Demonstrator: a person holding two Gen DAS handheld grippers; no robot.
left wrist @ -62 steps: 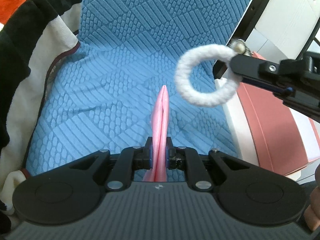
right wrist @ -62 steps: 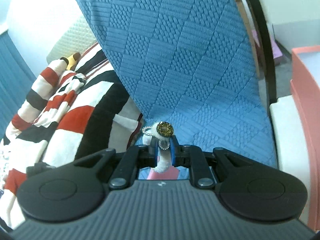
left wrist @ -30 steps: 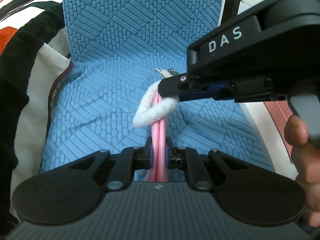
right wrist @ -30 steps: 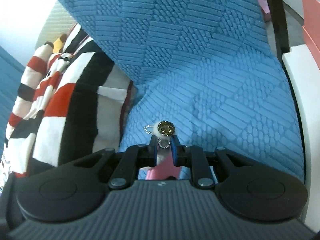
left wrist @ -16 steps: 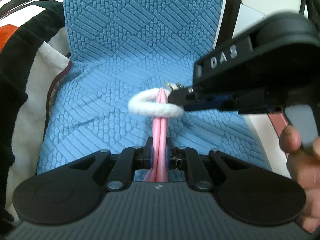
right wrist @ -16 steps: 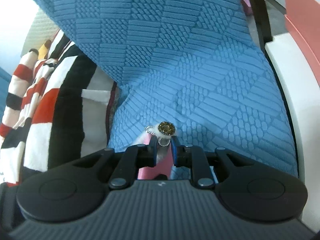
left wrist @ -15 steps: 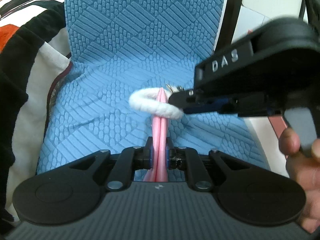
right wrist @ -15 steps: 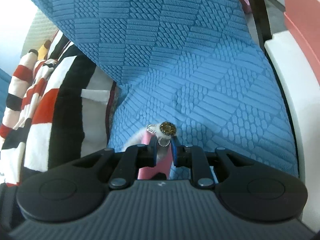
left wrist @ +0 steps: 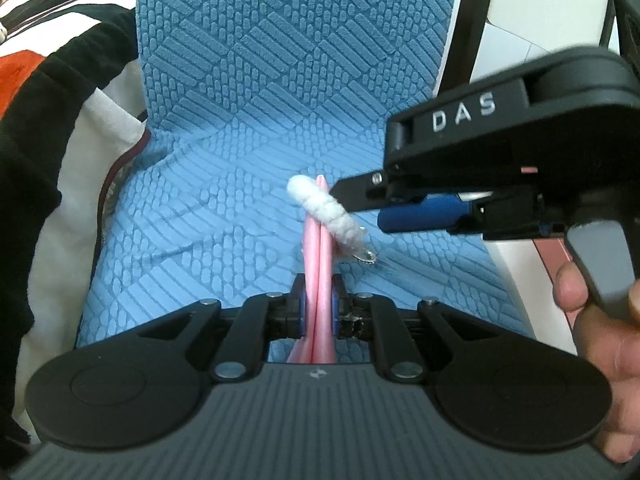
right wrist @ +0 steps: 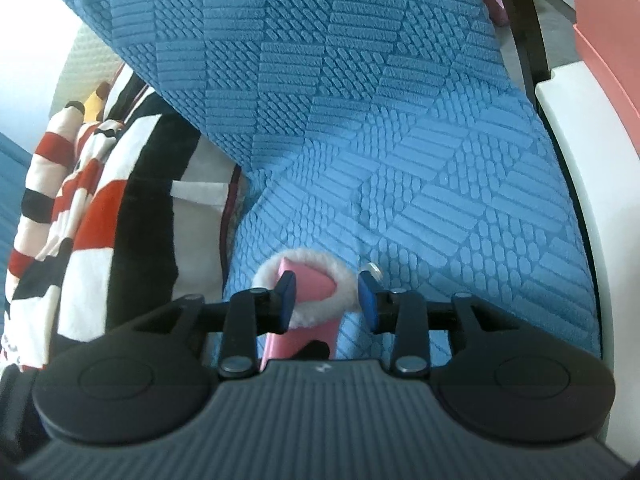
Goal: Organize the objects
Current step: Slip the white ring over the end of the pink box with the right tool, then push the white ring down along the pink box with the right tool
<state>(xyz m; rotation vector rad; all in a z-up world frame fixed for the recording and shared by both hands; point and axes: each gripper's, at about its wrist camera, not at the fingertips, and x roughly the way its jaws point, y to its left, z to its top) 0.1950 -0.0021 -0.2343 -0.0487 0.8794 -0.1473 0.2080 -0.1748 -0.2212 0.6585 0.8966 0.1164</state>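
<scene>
Looking along the left wrist view, the left hand-held gripper (left wrist: 319, 312) is nearly closed, its jaws pinching a slim pink pointed holder (left wrist: 317, 248) that stands up between them over a blue textured quilted cloth (left wrist: 248, 92). A fluffy white ring-shaped hair tie (left wrist: 326, 212) is threaded over the tip of that pink holder and leans down to the right; a small metal charm (left wrist: 366, 256) hangs from its lower end. Coming in from the right, the right hand-held gripper (left wrist: 374, 206) carries the letters "DAS" on its black body, and its fingertips (left wrist: 420, 218) sit just beside the white tie, apart from it as far as this view shows. A person's hand (left wrist: 596, 320) grips its grey trigger. At the left lies a white, black and red striped fabric (left wrist: 60, 92).

From the right wrist view, the right hand-held gripper (right wrist: 327, 300) has just been opening its jaws, and they now stand parted. The white hair tie (right wrist: 320, 300) lies between the blue pads (right wrist: 286, 300) around the pink holder (right wrist: 306, 312); the left pad overlaps it and the right pad stands clear. The charm (right wrist: 371, 269) shows just above the right pad. The blue cloth (right wrist: 360, 100) fills the background, with the striped fabric (right wrist: 88, 208) at the left and a white ledge (right wrist: 580, 160) at the right.
</scene>
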